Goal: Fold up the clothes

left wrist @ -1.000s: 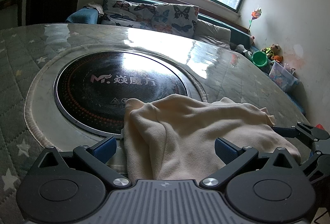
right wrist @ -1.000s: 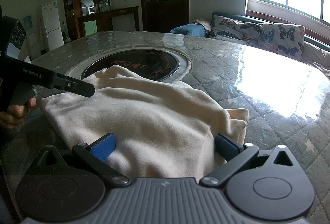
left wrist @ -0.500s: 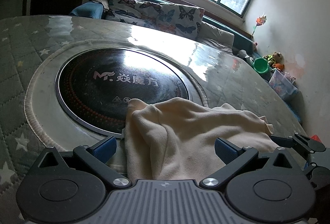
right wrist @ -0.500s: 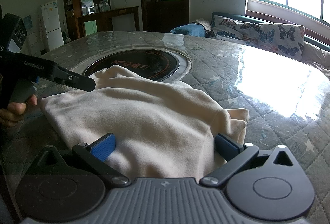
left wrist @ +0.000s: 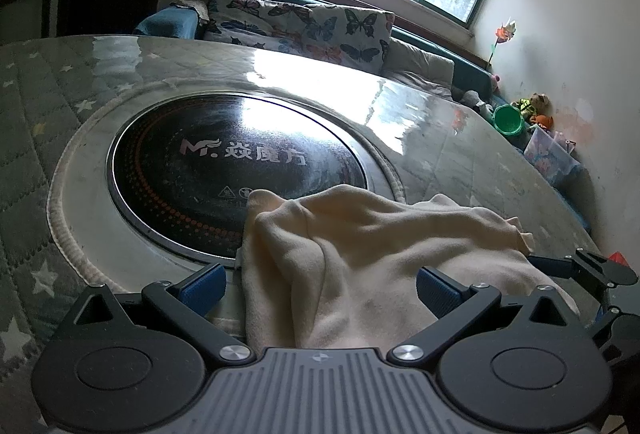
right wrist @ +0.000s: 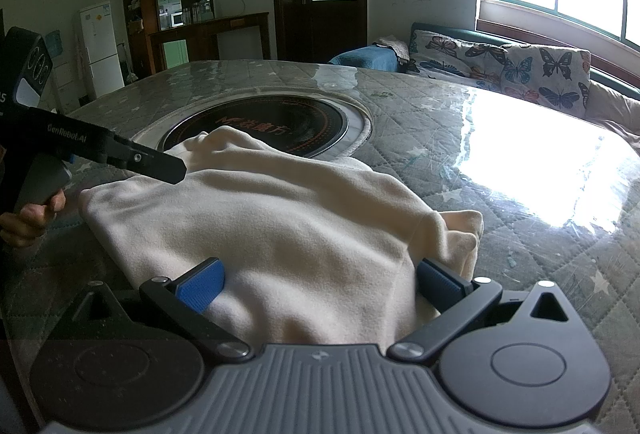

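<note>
A cream garment (left wrist: 380, 242) lies bunched on the quilted table, its far edge over the black round cooktop (left wrist: 224, 170). My left gripper (left wrist: 319, 288) is open, blue pads wide apart, with the cloth's near edge lying between them. My right gripper (right wrist: 320, 282) is also open and straddles the garment (right wrist: 280, 226) from its other side. In the right wrist view the left gripper (right wrist: 132, 158) reaches in from the left, just above the cloth's far corner, held by a hand (right wrist: 28, 222). At the right edge of the left wrist view is the right gripper (left wrist: 592, 274).
The table (right wrist: 460, 138) has a glossy cover with bright window glare on the right. A sofa with butterfly cushions (left wrist: 304, 26) stands behind it. Toys and a green bucket (left wrist: 508, 120) sit by the wall. A fridge (right wrist: 100, 46) and cabinets are far left.
The left gripper has risen and tilted up slightly over the cloth. The right gripper and the garment have stayed put.
</note>
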